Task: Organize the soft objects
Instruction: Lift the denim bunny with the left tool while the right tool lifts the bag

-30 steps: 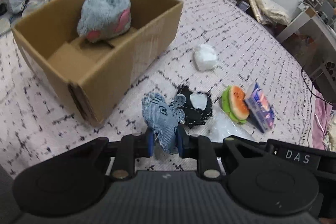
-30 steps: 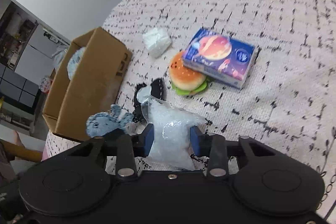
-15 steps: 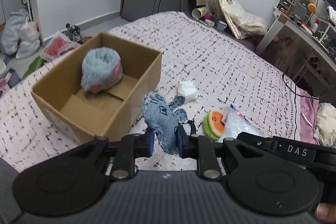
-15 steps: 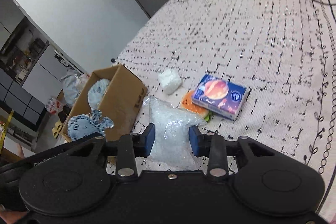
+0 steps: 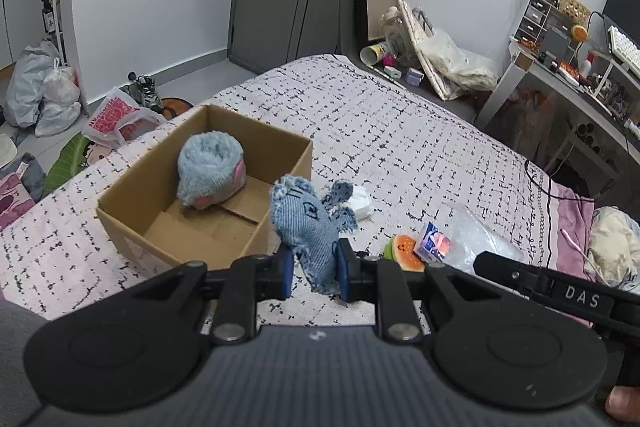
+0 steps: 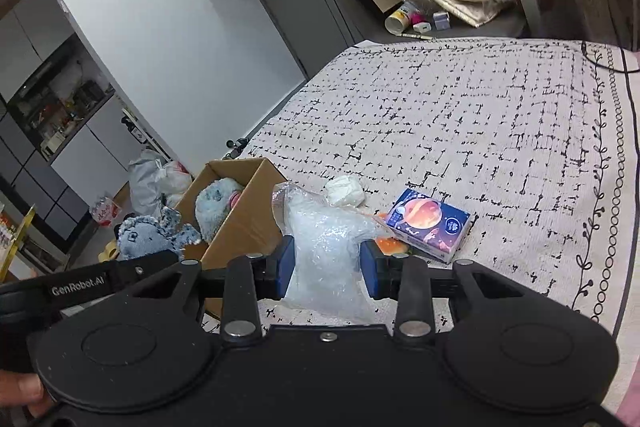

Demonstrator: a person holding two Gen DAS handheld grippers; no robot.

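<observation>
The left gripper (image 5: 313, 269) is clamping a blue denim toy (image 5: 310, 223) at lower centre of the left view, lifted clear of the patterned bedspread (image 5: 420, 143). The right gripper (image 6: 326, 267) is squeezing a clear plastic bag (image 6: 320, 247) at lower centre of the right view. A cardboard box (image 5: 132, 223), left of centre, is holding a fluffy blue plush (image 5: 210, 167). A burger toy (image 5: 404, 253) is lying beside a tissue pack (image 6: 428, 225).

Were black plastic: left gripper (image 5: 312, 267) stamped "DAS", right gripper (image 6: 327, 263) "GenRobot.AI"; blue-padded fingers (image 5: 285, 273), silver screws.
</observation>
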